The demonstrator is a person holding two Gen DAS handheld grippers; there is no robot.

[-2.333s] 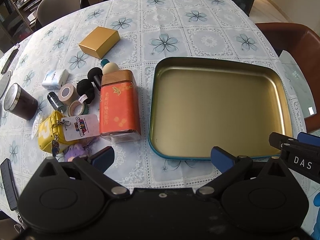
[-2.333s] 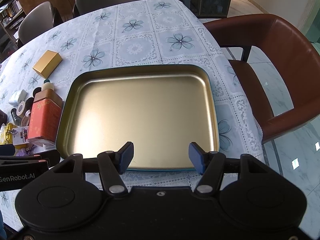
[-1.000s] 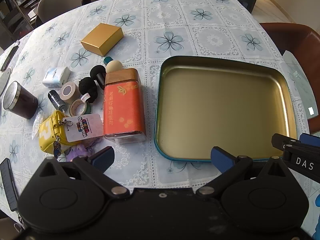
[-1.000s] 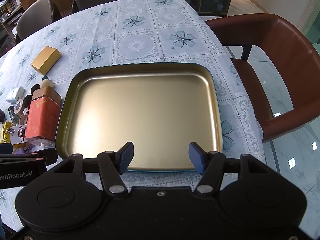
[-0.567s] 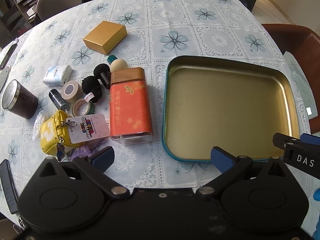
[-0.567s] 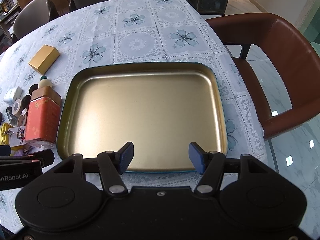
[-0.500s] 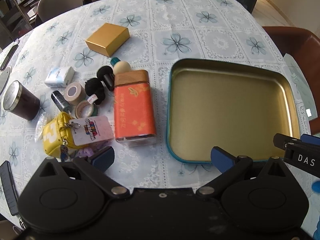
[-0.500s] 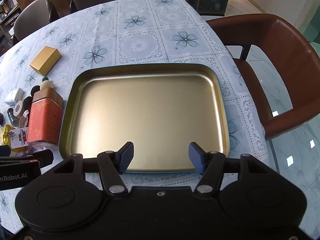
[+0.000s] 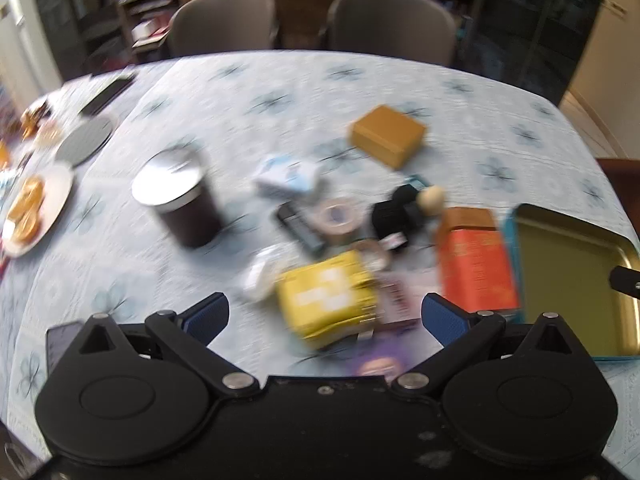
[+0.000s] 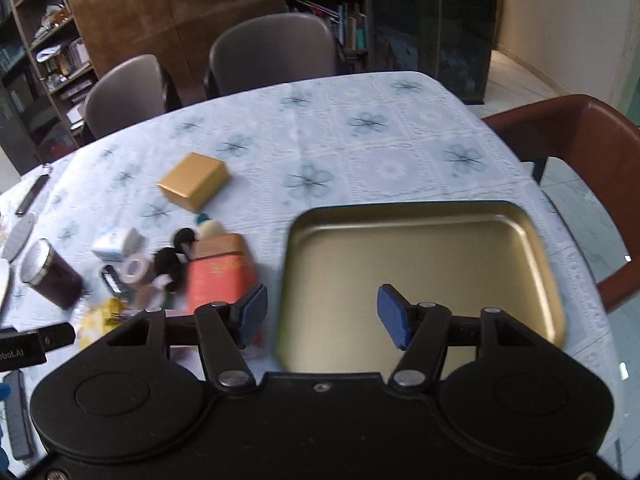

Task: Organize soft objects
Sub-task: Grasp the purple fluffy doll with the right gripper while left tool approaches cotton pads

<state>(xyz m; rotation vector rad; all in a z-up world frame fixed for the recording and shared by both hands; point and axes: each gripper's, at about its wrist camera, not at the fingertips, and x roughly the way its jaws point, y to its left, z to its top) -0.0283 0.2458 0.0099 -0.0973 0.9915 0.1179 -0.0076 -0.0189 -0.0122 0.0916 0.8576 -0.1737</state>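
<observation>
A yellow soft pouch with a white tag lies on the flowered tablecloth, between the fingers of my open left gripper, which hovers just short of it. A purple soft thing lies right below it. Black pompoms and a beige puff lie beyond. The empty gold tray sits to the right. My right gripper is open and empty over the tray's near left edge. The pouch also shows in the right wrist view. Both views are blurred.
An orange tin lies beside the tray. A dark jar, tape rolls, a white box and a gold box stand around. A plate with food is far left. Chairs ring the table.
Both grippers swung left and tilted up. The left one now faces the yellow pouch and clutter instead of the tray. The tray slid to the right in both views.
</observation>
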